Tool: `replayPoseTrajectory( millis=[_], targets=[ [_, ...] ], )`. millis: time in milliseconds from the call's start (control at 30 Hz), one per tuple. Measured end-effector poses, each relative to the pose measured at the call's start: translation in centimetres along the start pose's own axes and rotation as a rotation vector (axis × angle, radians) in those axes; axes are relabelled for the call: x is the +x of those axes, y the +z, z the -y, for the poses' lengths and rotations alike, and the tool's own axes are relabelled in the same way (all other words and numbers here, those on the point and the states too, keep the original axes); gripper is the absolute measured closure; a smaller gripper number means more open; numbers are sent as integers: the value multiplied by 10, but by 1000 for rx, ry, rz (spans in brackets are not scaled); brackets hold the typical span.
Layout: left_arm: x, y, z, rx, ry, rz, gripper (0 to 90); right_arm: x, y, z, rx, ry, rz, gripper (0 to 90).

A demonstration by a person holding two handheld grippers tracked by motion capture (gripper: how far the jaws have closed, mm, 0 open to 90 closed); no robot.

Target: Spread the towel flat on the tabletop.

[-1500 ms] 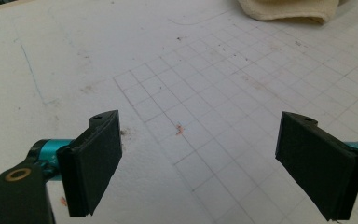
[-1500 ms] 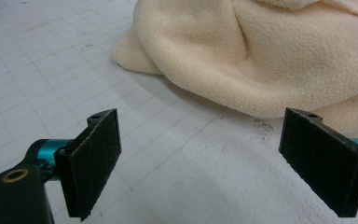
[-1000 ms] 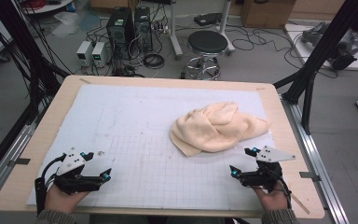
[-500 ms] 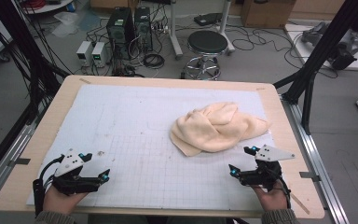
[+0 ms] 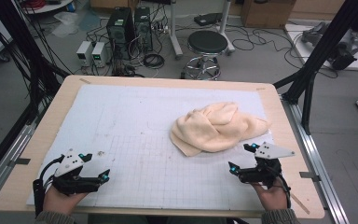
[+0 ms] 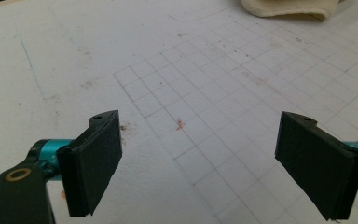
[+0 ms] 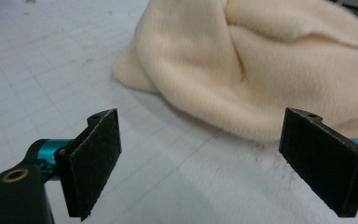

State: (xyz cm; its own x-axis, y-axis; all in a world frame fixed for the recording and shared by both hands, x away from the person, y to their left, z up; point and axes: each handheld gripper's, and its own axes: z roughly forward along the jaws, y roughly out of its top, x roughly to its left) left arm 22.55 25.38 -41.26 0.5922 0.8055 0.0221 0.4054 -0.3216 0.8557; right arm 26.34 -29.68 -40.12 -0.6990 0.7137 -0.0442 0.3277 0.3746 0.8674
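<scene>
While both lie agape: right hand-held gripper (image 5: 240, 157) near towel (image 5: 216, 127) edge, left hand-held gripper (image 5: 99, 167) well apart.

In my left gripper view the towel (image 6: 289, 8) is cut off by the top edge, its folds unseen.

Surface (image 5: 37, 140): pale wooden top with rounded corners.
Mat (image 5: 135, 121): white sheet, faint grid over its near part, covering most of the surface; small stains and pen marks.
Towel (image 5: 216, 128): cream, crumpled in a heap on the mat, right of centre.
</scene>
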Motion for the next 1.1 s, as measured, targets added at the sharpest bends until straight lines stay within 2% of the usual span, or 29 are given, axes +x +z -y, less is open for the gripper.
replayPoseTrajectory(
  millis=[167, 400, 567, 700, 833, 933, 1033, 1100],
  targets=[
    [0, 0, 0, -3, -3, 0, 152, -7, 6, -22, -25, -29, 8, 121],
    [0, 0, 0, -3, -3, 2, 152, -21, 29, -64, -31, -53, 7, 121],
    [1, -1, 0, -1, -2, 4, 152, -29, 55, -87, 31, -60, -21, 128],
    [2, 0, 0, -2, 0, 7, 152, -34, 74, -91, 82, -59, -25, 132],
    [2, 1, 0, -5, -4, 7, 152, -41, 96, -82, 167, -22, -29, 132],
    [2, 1, 1, -2, -3, 8, 152, -44, 111, -76, 194, -29, -3, 135],
    [3, 1, 1, -2, -7, 7, 152, -44, 117, -74, 206, -38, 14, 165],
    [4, 2, 1, 2, -2, 8, 152, -43, 123, -71, 233, -66, 44, 252]
  ],
)
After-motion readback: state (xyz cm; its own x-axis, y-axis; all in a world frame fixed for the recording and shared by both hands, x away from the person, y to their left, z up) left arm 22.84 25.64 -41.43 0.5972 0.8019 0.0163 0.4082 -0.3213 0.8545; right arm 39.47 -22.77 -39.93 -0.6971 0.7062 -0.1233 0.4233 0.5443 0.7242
